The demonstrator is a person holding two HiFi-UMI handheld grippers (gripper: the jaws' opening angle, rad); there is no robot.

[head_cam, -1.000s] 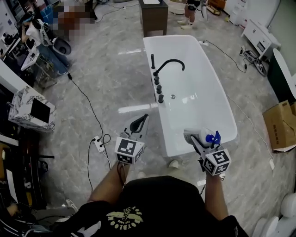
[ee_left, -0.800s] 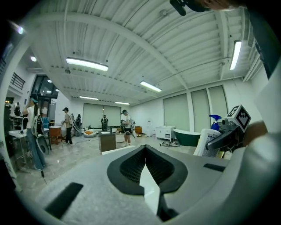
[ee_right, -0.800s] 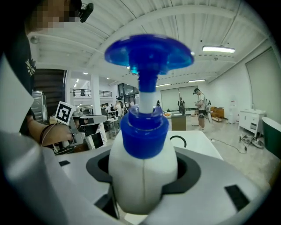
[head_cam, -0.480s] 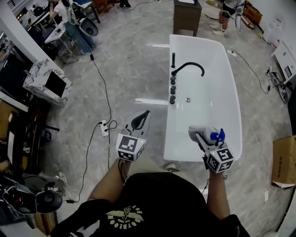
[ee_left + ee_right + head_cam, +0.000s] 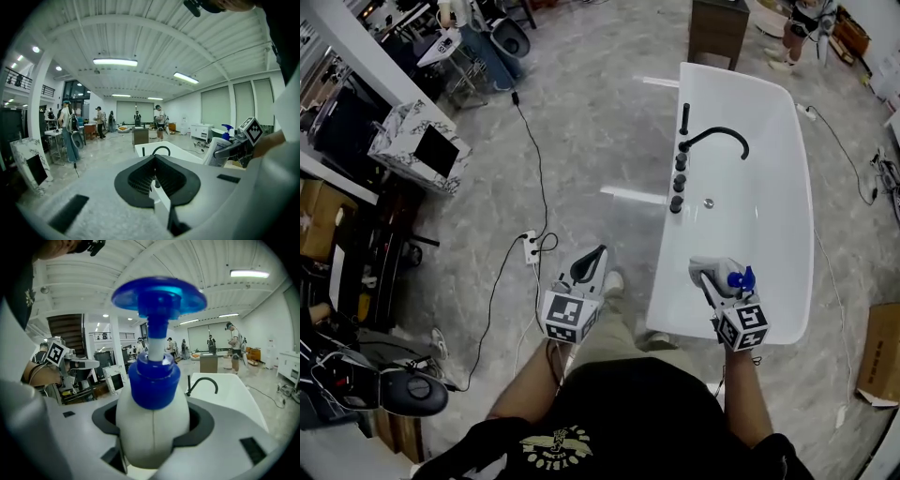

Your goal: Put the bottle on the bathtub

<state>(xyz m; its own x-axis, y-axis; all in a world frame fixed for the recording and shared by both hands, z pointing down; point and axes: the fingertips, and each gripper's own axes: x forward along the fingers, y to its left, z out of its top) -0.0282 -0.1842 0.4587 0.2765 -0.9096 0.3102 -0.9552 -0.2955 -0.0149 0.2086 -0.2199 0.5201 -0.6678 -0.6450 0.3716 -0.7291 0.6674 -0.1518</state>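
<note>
My right gripper (image 5: pixel 712 273) is shut on a white pump bottle (image 5: pixel 719 273) with a blue pump head (image 5: pixel 738 279), held over the near end of the white bathtub (image 5: pixel 787 169). In the right gripper view the bottle (image 5: pixel 152 427) fills the space between the jaws, its blue pump (image 5: pixel 158 298) on top. My left gripper (image 5: pixel 591 260) hangs over the grey floor to the left of the tub, shut with nothing in it; its jaws (image 5: pixel 154 180) meet at the front. The bottle (image 5: pixel 219 151) also shows at the right of the left gripper view.
A black curved faucet (image 5: pixel 717 138) and a row of black knobs (image 5: pixel 679 178) sit on the tub's left rim. A power strip (image 5: pixel 530 247) with cables lies on the floor to the left. A marbled box (image 5: pixel 417 145) and a dark cabinet (image 5: pixel 718 30) stand farther off. People stand at the back.
The head view has swung so the bathtub now sits farther right and more of the floor on the left shows. Both grippers keep their grip and stay near the tub's near end.
</note>
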